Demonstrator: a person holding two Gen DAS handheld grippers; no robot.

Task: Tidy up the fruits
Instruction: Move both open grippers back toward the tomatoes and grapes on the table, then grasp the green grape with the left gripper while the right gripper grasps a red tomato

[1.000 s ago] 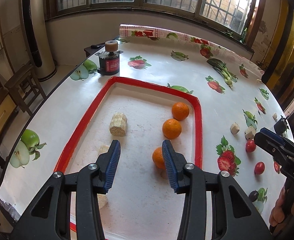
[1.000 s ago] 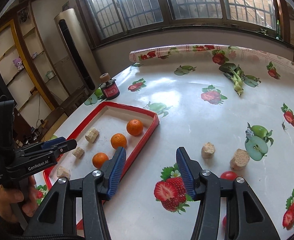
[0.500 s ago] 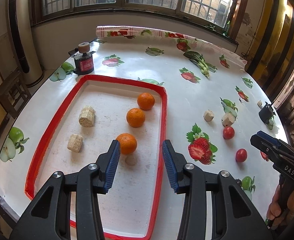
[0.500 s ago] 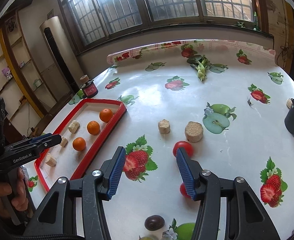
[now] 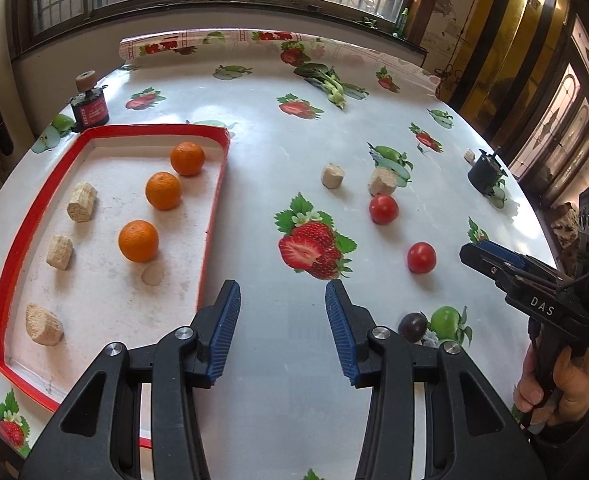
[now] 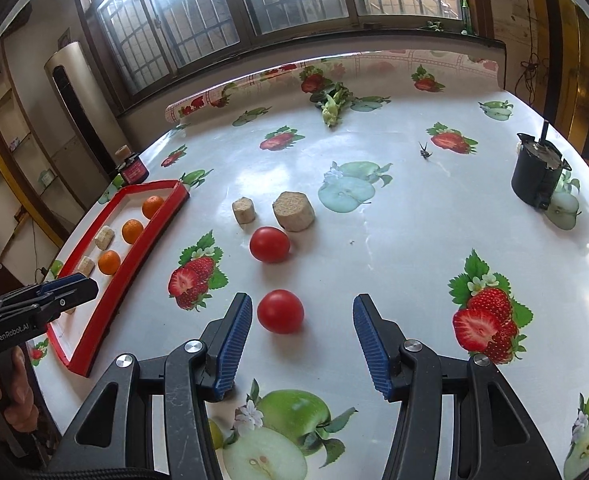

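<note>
Fruit-print tablecloth [image 5: 286, 360] under both tools. Left gripper [image 5: 282, 304]: jaws just widened, nothing btwn. Right gripper [image 6: 302, 320]: jaws apart, near tomato [image 6: 280, 311] just ahead, untouched. 2nd tomato [image 6: 269, 244] beyond; three oranges [image 5: 163, 190] in red tray [image 5: 213, 208], far left.

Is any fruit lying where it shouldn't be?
Yes. Three oranges sit in the red tray, but two tomatoes and a dark plum still lie loose on the table, outside it.
</note>
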